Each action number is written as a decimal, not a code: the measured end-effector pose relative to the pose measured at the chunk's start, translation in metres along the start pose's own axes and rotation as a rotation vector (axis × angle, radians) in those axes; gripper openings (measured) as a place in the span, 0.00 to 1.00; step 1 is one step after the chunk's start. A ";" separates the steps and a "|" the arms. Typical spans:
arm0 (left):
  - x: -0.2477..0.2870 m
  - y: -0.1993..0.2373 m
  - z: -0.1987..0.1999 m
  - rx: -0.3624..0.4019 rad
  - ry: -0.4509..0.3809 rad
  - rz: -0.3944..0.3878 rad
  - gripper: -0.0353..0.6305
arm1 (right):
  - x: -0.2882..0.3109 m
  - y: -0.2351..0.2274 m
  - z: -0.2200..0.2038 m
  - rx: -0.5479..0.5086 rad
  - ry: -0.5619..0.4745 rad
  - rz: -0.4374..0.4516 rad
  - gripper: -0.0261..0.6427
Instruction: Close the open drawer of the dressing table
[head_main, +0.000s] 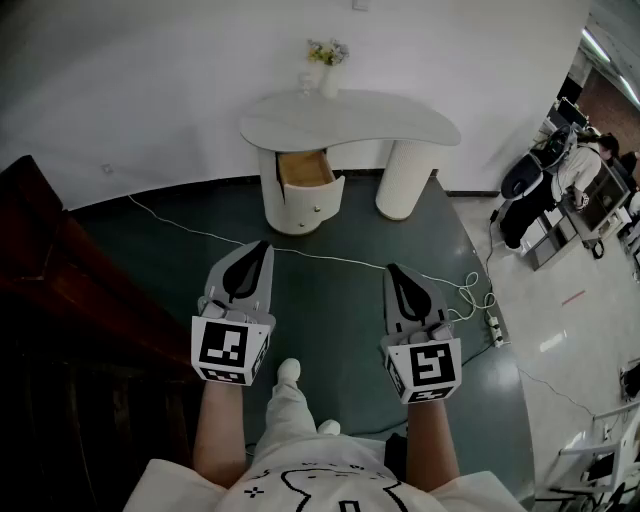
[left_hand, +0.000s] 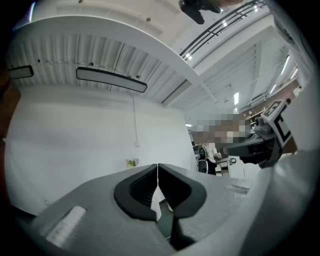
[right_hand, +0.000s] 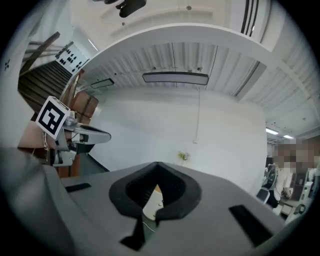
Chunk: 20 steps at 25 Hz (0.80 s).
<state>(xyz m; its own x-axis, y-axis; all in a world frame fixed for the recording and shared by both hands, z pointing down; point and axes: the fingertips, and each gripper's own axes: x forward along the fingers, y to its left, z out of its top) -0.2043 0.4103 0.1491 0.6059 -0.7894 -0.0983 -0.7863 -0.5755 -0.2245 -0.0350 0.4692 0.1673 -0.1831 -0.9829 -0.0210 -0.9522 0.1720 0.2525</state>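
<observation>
A white dressing table (head_main: 350, 118) with a curved top stands against the far wall. Its drawer (head_main: 306, 172) hangs open from the left pedestal, showing a wooden inside and two small knobs on its white front. A sliver of the drawer (right_hand: 151, 200) shows through the right gripper's jaw opening. My left gripper (head_main: 262, 247) and right gripper (head_main: 393, 270) are held side by side well short of the table, both shut with nothing in them. In the left gripper view the left gripper (left_hand: 158, 166) has its tips touching; the right gripper (right_hand: 158, 165) looks the same in its own view.
A small vase of flowers (head_main: 329, 60) stands on the tabletop. A white cable (head_main: 330, 260) crosses the dark green floor toward a power strip (head_main: 492, 326). A dark wooden stair (head_main: 60, 300) rises at the left. A person (head_main: 580, 165) sits at a desk at the right.
</observation>
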 end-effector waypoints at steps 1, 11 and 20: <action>0.004 0.003 0.001 -0.002 -0.003 0.003 0.08 | 0.003 -0.002 0.000 -0.002 0.002 -0.001 0.03; 0.067 0.025 -0.009 -0.020 -0.001 -0.051 0.08 | 0.052 -0.032 -0.005 -0.020 0.019 -0.040 0.03; 0.163 0.096 -0.035 -0.040 0.020 -0.096 0.08 | 0.166 -0.051 -0.009 -0.015 0.068 -0.077 0.03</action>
<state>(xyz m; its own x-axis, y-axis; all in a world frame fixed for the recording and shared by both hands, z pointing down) -0.1853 0.2186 0.1453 0.6768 -0.7339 -0.0583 -0.7289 -0.6569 -0.1929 -0.0141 0.2971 0.1598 -0.0919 -0.9955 0.0247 -0.9590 0.0952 0.2668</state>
